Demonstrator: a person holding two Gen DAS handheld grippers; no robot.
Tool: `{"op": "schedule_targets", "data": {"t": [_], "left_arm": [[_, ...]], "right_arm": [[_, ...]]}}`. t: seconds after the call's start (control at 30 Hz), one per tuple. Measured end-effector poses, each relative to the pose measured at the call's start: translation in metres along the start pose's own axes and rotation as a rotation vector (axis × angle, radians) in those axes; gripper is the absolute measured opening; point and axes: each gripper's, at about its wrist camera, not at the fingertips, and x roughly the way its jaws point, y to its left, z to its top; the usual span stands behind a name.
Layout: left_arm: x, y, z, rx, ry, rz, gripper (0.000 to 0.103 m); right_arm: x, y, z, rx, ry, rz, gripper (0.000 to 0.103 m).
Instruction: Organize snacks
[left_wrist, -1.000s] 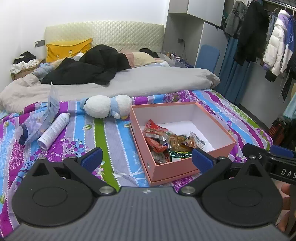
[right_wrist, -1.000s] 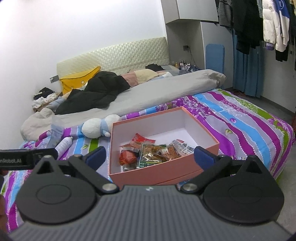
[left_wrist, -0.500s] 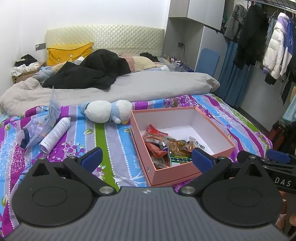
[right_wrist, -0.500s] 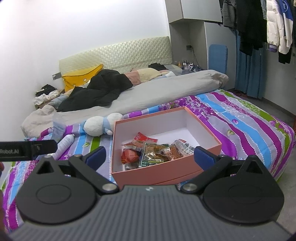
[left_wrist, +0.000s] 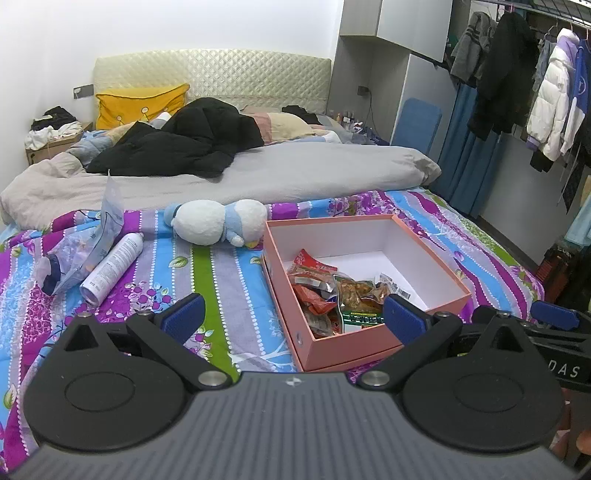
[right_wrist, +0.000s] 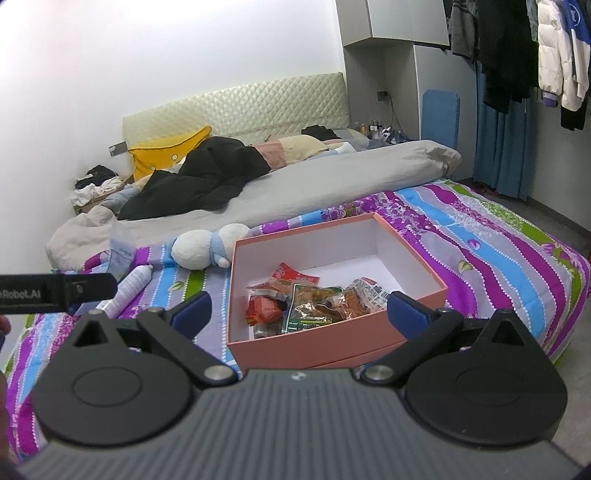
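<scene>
An open pink box (left_wrist: 424, 251) (right_wrist: 413, 254) sits on the striped bedspread. Several snack packets (left_wrist: 332, 291) (right_wrist: 310, 299) lie in its near left part; the far right part shows bare white floor. My left gripper (left_wrist: 293, 319) is open and empty, held above the bed in front of the box's near left corner. My right gripper (right_wrist: 299, 312) is open and empty, held in front of the box's near wall. The right gripper's fingertip (left_wrist: 554, 319) shows at the right of the left wrist view; the left gripper's finger (right_wrist: 55, 290) shows at the left of the right wrist view.
A white and blue plush toy (left_wrist: 218, 221) (right_wrist: 207, 247) lies behind the box's left corner. A white spray can (left_wrist: 112, 267) (right_wrist: 129, 286) and a clear plastic bag (left_wrist: 85, 251) lie at the left. A grey duvet (left_wrist: 258, 173) and black clothes (left_wrist: 184, 147) lie farther back. Hanging coats (left_wrist: 517, 88) fill the right.
Both grippers have drawn back and risen slightly from the box. Both stay open and empty. The box and snacks have not moved.
</scene>
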Motion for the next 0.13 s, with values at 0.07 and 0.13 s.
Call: {"op": "schedule_targets", "data": {"t": [0.07,0.13], "left_arm": [[-0.0002,-0.0002,0.0002,0.003,-0.001,0.000,0.103],[0.0012,-0.0006,0.0005,0.004,0.003,0.001,0.103]], "right_arm": [[0.0001,-0.0005,0.0010,0.001,0.000,0.001,0.103],[0.0000,-0.0007,0.0010,0.001,-0.004,0.002,0.103]]}}
